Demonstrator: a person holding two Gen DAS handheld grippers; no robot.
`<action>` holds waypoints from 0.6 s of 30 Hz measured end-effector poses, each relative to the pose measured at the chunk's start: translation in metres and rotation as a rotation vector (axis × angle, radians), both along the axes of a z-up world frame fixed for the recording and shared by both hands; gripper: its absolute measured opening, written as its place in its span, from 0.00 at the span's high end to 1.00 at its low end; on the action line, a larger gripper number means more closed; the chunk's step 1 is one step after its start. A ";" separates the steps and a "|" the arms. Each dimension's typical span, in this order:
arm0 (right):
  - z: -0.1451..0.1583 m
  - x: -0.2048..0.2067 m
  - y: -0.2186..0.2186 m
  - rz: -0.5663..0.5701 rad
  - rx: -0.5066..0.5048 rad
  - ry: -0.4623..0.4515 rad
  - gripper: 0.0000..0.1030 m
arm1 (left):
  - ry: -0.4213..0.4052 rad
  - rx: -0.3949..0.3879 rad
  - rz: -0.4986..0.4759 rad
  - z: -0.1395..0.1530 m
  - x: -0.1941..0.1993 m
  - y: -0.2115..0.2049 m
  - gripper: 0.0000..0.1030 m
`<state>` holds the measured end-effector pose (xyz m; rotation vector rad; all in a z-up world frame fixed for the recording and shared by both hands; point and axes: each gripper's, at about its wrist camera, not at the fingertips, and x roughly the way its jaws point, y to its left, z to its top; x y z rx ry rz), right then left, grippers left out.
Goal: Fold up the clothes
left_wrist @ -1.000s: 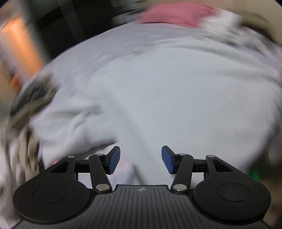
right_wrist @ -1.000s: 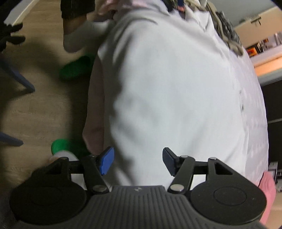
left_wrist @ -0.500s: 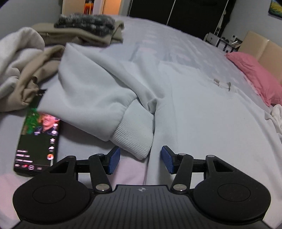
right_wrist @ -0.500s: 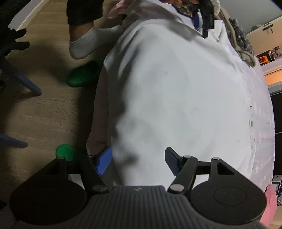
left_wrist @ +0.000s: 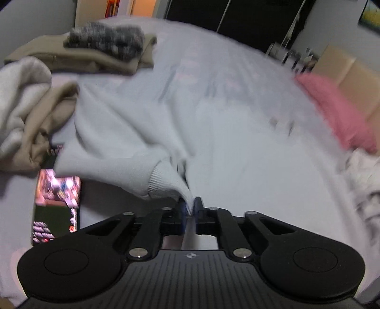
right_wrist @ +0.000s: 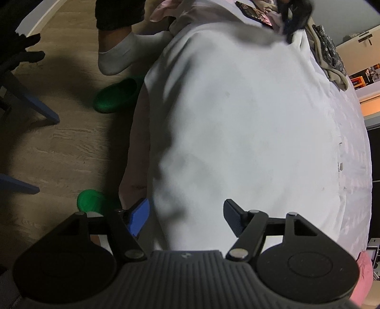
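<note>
A pale grey-white sweatshirt [left_wrist: 213,133] lies spread on the bed. Its sleeve [left_wrist: 114,152] is folded over on the left and ends in a ribbed cuff [left_wrist: 166,183]. My left gripper [left_wrist: 189,209] is shut on the tip of that cuff. In the right wrist view the same sweatshirt [right_wrist: 237,123] covers the bed edge. My right gripper [right_wrist: 186,214] is open, its fingers over the near hem of the sweatshirt, holding nothing. The left gripper [right_wrist: 293,21] shows at the far top, blurred.
A lit phone [left_wrist: 55,204] lies on the sheet left of the cuff. Beige and white clothes [left_wrist: 30,118] pile at the left, a folded stack [left_wrist: 104,50] behind. A pink pillow [left_wrist: 337,111] is at the right. Wood floor, green slippers [right_wrist: 116,95] and a socked foot [right_wrist: 118,54] lie beside the bed.
My left gripper has closed on the sleeve cuff, which was lying between its open fingers half a second ago. My right gripper stays open and has moved little.
</note>
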<state>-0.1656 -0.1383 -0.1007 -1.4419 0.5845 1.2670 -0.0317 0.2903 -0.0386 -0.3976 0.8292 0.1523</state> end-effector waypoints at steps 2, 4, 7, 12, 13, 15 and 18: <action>0.000 0.001 -0.002 0.004 -0.006 -0.002 0.30 | -0.066 0.006 0.033 0.027 -0.005 0.016 0.96; 0.002 0.002 -0.002 0.005 -0.001 -0.007 0.30 | -0.124 -0.010 0.072 0.051 -0.010 0.036 0.97; 0.005 0.002 -0.001 0.002 0.017 -0.007 0.30 | -0.184 -0.014 0.075 0.082 -0.015 0.042 0.97; 0.005 0.002 -0.003 0.005 0.015 -0.011 0.30 | -0.274 -0.007 0.055 0.130 -0.022 0.042 0.97; 0.005 0.002 -0.003 0.007 0.013 -0.013 0.30 | -0.292 -0.010 0.051 0.139 -0.023 0.042 0.97; 0.005 0.001 -0.003 0.010 0.012 -0.015 0.30 | -0.323 -0.052 0.057 0.149 -0.026 0.042 0.97; 0.008 0.002 -0.002 0.011 0.019 -0.016 0.30 | -0.356 -0.153 0.108 0.154 -0.033 0.051 0.97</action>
